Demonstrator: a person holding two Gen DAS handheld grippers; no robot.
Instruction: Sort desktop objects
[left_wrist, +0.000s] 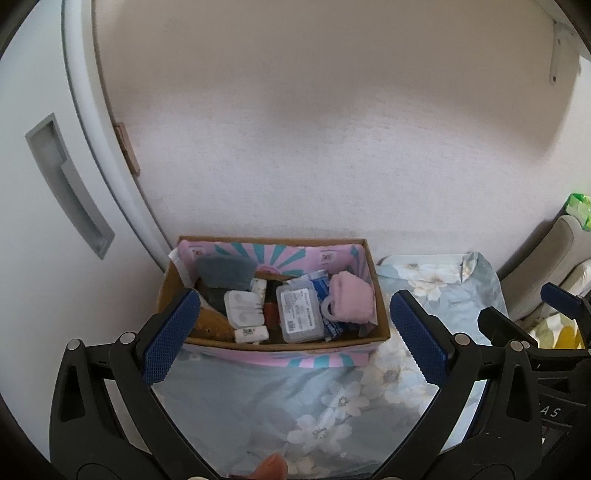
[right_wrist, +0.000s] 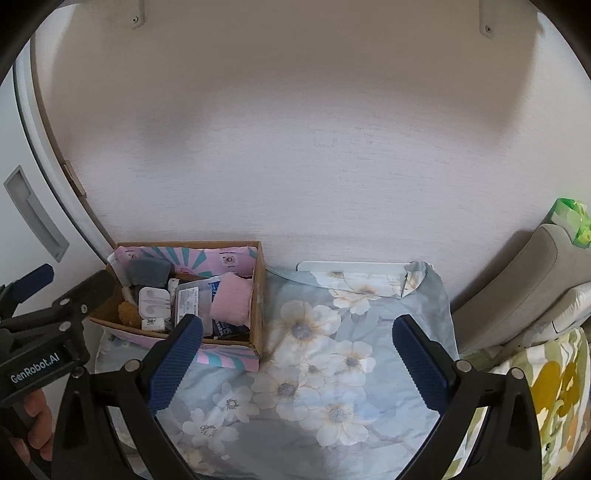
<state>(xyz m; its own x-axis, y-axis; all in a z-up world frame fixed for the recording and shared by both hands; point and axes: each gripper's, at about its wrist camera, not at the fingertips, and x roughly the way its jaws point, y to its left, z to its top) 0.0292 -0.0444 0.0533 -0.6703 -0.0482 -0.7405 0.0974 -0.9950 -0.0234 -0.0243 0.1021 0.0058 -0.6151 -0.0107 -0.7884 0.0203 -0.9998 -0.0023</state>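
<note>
1. The cardboard box sits on a floral cloth spread over the worktop, pushed up against the pale wall behind it. Its flaps show a pink and teal sunburst print.
2. Inside the box the small items are packed close together: a grey felt pad leans at the back-left corner, and in front of it lies a white earphone case.
3. A clear plastic case with a label lies near the middle of the box, and just right of it a pink rolled cloth rests against the right wall, a pale ring touching its left side.
4. A small white adapter lies against the box's front wall, below the earphone case. Other bits between these things are too jumbled to name.
5. The left claw hovers in front of the box, spread wide and grasping nothing; its blue pads frame the box on either side.
6. The right claw is to the right of the box, over the flowered cloth, likewise splayed apart with nothing between its pads.
7. Left of the box stands a white door with a recessed grey handle.
8. Far right of the box, a grey cushion leans by the wall with a green packet on top.
</note>
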